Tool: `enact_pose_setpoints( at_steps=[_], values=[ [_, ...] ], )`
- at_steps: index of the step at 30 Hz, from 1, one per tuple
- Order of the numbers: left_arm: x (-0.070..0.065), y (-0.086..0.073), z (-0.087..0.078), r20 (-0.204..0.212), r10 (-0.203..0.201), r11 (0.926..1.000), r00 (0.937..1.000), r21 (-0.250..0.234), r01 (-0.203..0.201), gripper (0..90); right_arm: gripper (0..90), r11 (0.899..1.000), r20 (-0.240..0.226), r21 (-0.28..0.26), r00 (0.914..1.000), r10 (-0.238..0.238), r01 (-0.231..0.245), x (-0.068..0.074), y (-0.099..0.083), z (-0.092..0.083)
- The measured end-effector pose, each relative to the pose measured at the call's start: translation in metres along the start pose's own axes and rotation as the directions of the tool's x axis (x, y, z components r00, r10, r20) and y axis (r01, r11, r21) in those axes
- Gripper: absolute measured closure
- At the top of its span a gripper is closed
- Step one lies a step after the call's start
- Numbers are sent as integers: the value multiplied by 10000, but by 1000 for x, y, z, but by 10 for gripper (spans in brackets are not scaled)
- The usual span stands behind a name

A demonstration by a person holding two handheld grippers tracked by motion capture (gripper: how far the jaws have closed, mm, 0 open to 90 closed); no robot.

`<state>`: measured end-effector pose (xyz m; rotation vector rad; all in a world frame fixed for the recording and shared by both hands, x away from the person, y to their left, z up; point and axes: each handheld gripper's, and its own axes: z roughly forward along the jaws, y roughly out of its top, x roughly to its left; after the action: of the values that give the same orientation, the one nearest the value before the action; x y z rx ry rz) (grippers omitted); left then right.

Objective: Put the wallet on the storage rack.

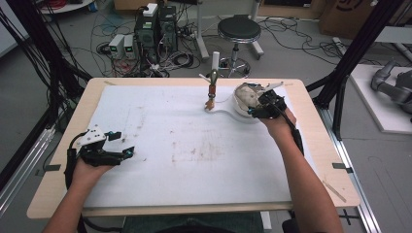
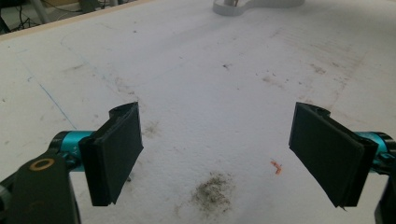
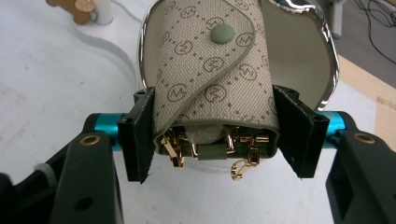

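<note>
A beige monogrammed key case (image 3: 210, 70) with a green snap button and gold hooks at its near end lies over a white, chrome-rimmed dish (image 3: 327, 56). My right gripper (image 3: 217, 135) is shut on it, one black pad pressed against each side. In the high view that gripper (image 1: 262, 104) is at the dish (image 1: 238, 108) at the mat's far right, with the key case (image 1: 248, 97) between its jaws. My left gripper (image 1: 121, 144) rests at the near left of the mat. It is open (image 2: 217, 154), with only bare mat between its pads.
A small stand with a brown figure (image 1: 212, 92) rises from a curved white base (image 1: 221, 112) just left of the dish; the figure (image 3: 77, 9) is close to the key case. A stained white mat (image 1: 184, 150) covers the table. Beyond it are a stool (image 1: 238, 30) and cables.
</note>
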<state>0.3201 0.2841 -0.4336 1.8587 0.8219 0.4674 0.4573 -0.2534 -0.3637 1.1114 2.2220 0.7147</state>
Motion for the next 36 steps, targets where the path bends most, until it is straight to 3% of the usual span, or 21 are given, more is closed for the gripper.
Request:
enact_pose_setpoints(
  at_steps=[10,14,22,27,36],
  values=[
    [0,-1,0,21,1,10000,10000,4,-1,172,354,9994,317,287,9993,199,-208,0,2,8],
    [0,-1,0,50,-6,10000,10000,11,6,172,331,9993,606,130,9976,333,-342,0,2,6],
    [0,-1,0,63,-21,10000,10000,-24,21,172,228,9961,338,-571,9970,695,-675,-3,-3,-16],
    [0,0,1,69,28,10000,10000,-35,-28,172,226,9834,-53,-1552,9956,940,-937,-1,-15,-39],
    [0,1,0,77,0,9999,10000,-161,1,172,219,9545,-544,-2719,9923,1114,-1220,9,-43,-57]
  ],
)
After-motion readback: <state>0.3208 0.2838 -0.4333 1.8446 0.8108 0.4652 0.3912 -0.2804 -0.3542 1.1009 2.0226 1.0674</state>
